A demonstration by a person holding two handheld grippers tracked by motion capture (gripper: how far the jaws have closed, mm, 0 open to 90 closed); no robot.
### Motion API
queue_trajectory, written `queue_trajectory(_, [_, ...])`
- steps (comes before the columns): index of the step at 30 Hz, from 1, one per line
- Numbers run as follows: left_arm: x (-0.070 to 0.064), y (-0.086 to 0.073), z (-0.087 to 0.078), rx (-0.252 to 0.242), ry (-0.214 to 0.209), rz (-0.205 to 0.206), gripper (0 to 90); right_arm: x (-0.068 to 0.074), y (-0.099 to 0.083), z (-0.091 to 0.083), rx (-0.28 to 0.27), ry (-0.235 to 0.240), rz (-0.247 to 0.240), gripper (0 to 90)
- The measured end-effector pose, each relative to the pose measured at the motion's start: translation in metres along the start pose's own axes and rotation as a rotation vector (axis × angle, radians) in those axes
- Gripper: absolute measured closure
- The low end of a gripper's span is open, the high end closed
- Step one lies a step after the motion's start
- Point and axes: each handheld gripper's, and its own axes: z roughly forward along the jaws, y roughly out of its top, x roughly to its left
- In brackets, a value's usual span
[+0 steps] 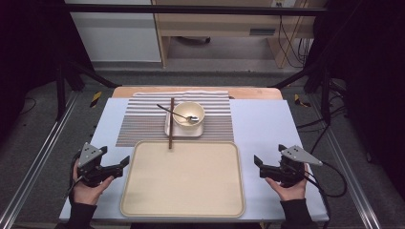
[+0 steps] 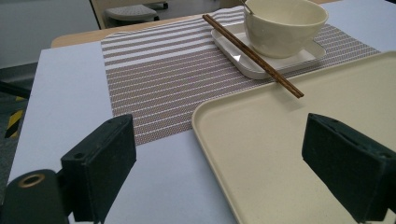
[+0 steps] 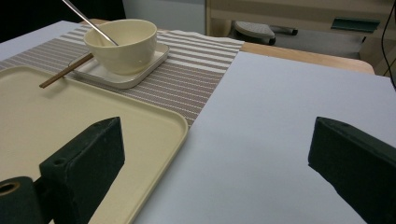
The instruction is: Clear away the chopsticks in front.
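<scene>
A large cream tray (image 1: 143, 200) lies at the table's front centre, bare. Behind it a cream bowl (image 1: 188, 113) stands on a white square plate (image 1: 169, 130), with a metal spoon (image 1: 174, 113) resting in it. Brown chopsticks (image 1: 171, 123) lie across the plate's left edge, their tips reaching over the tray's far rim. My left gripper (image 1: 125, 162) rests open left of the tray, nothing between its jaws. My right gripper (image 1: 258, 164) sits open right of the tray, also holding nothing. The left gripper view shows the tray (image 2: 261, 140), bowl (image 2: 285, 25) and chopsticks (image 2: 254, 56).
A striped brown and white placemat (image 1: 143, 121) lies under the plate on a pale blue table cover (image 1: 262, 129). The right gripper view shows bare cover (image 3: 289, 121) ahead, with the tray (image 3: 60, 116) and bowl (image 3: 123, 44) to its left. Rails and dark frame posts flank the table.
</scene>
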Motion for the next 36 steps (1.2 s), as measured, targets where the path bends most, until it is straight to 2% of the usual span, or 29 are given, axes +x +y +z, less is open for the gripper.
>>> queue_trajectory(10, [-0.006, 0.008, 0.004, -0.002, -0.004, 0.006, 11.6, -0.001, 0.002, -0.004, -0.027, 0.007, 0.019, 4.7])
queue_trajectory(16, [-0.01, 0.015, 0.007, -0.007, -0.01, 0.012, 12.9, 0.0, 0.002, -0.005, -0.026, 0.005, 0.014, 5.1])
queue_trajectory(23, [-0.015, 0.028, 0.012, -0.018, -0.012, 0.023, 15.3, 0.003, 0.003, -0.005, -0.034, 0.004, 0.014, 5.7])
queue_trajectory(27, [-0.019, 0.037, 0.019, -0.015, -0.006, 0.044, 15.9, 0.004, 0.005, -0.006, -0.032, 0.007, 0.012, 5.8])
queue_trajectory(36, [-0.02, 0.049, 0.027, -0.036, -0.01, 0.036, 18.2, 0.006, 0.004, -0.003, -0.02, 0.011, 0.006, 5.6])
